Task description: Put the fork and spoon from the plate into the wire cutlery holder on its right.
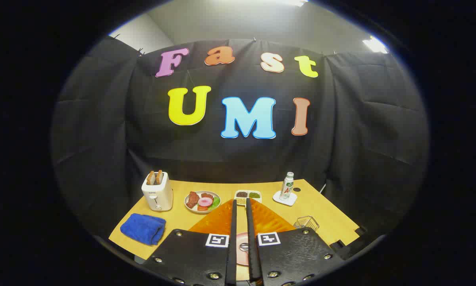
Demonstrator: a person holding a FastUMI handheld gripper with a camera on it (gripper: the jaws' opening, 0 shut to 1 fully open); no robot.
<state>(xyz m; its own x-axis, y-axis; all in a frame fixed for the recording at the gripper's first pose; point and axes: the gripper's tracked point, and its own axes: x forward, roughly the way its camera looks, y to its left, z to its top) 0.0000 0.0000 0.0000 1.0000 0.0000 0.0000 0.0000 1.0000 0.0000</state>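
Observation:
My gripper (241, 201) hangs above the near part of the table with its fingers close together and nothing held between them. Under the fingers a pink plate (241, 254) lies on an orange placemat (216, 222); a bit of metal cutlery (244, 246) shows in the narrow gap, and I cannot tell whether it is the fork or the spoon. The wire cutlery holder (306, 223) stands on the table right of the placemat, beside my right finger's mount.
On the wooden table (333, 218) stand a white toaster (157, 194) with bread at the back left, a plate of food (202, 201), a small divided dish (248, 195) and a bottle (288, 186) on a white coaster. A blue cloth (143, 228) lies near left.

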